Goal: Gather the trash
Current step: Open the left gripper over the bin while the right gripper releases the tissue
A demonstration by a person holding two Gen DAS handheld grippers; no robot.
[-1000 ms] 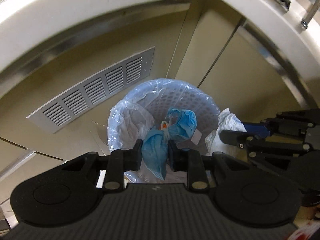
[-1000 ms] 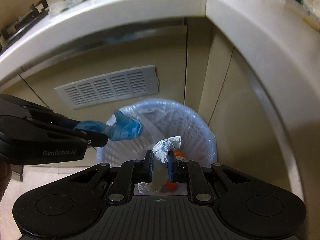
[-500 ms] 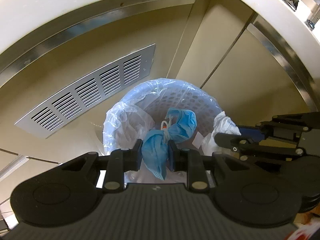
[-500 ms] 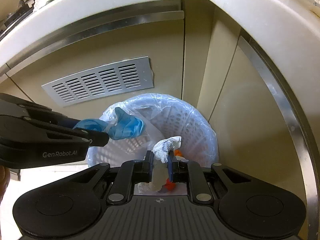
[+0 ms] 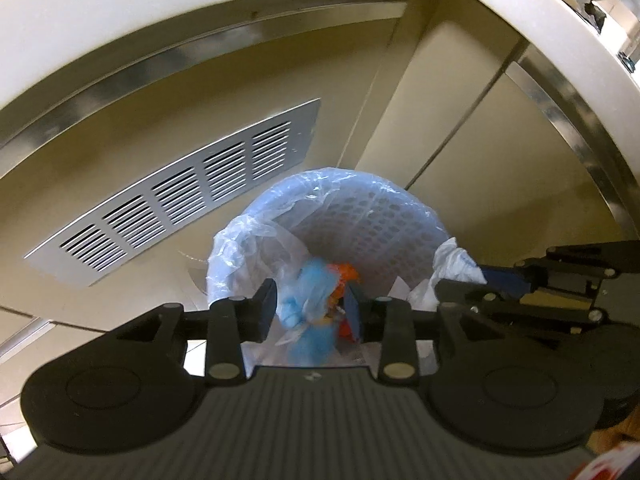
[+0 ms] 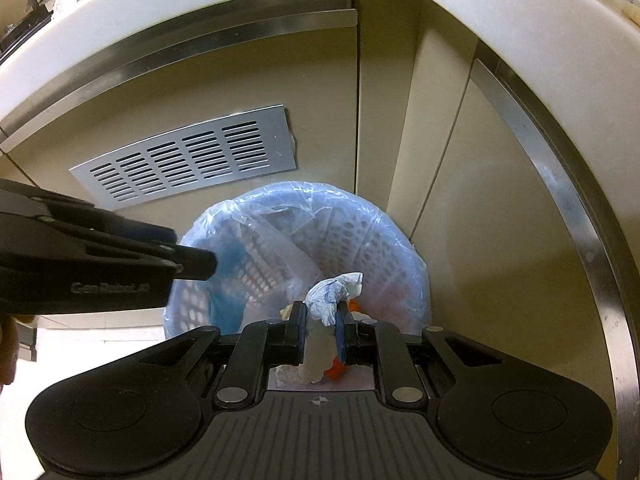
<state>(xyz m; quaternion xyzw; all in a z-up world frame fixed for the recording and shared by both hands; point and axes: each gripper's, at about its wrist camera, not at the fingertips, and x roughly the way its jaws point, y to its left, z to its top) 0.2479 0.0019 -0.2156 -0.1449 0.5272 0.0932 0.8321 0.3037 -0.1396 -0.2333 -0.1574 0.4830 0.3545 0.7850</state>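
Observation:
A white perforated bin (image 5: 360, 216) with a clear liner stands on the floor below both grippers. My left gripper (image 5: 310, 306) hangs over its mouth with its jaws opening. A crumpled blue mask (image 5: 310, 300) is blurred between the pads, and neither pad presses on it. From the right wrist, the left gripper (image 6: 192, 266) reaches in from the left, with a blue smear inside the bin (image 6: 320, 200) below it. My right gripper (image 6: 320, 318) is shut on a crumpled white tissue (image 6: 334, 294) above the bin's near side. That tissue (image 5: 454, 262) also shows at the bin's right rim.
Beige cabinet doors with a silver vent grille (image 5: 180, 216) rise behind the bin. A white counter edge (image 6: 200, 4) with a metal trim strip curves overhead. Orange trash (image 5: 346, 276) lies inside the bin. Pale floor tiles show at lower left.
The left jaws have spread and the blue mask, gripped firmly before, now blurs loose between them. The right gripper keeps its hold on the tissue.

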